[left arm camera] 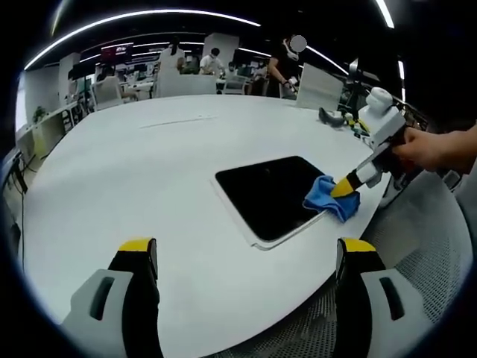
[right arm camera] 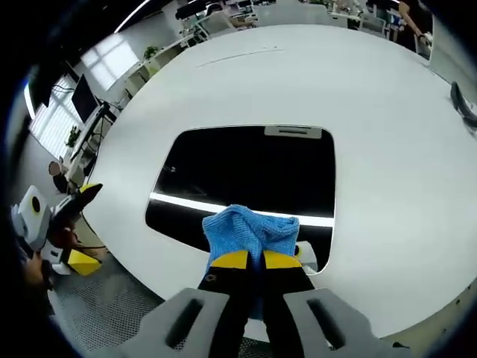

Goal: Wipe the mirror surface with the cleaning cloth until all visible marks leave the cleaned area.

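Covering the mirror's near edge, the claw-gripped cloth bunches.

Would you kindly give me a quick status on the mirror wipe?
Right gripper shut on blue cloth, pressing it on the mirror near edge. Left gripper open, hovering over the table. Nothing obstructing.

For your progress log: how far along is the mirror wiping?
Done: the right gripper has the blue cloth clamped and set on the mirror at its near edge. In hand: wiping there. Left: the remaining glass; marks too faint to judge. Left gripper is open, idle.
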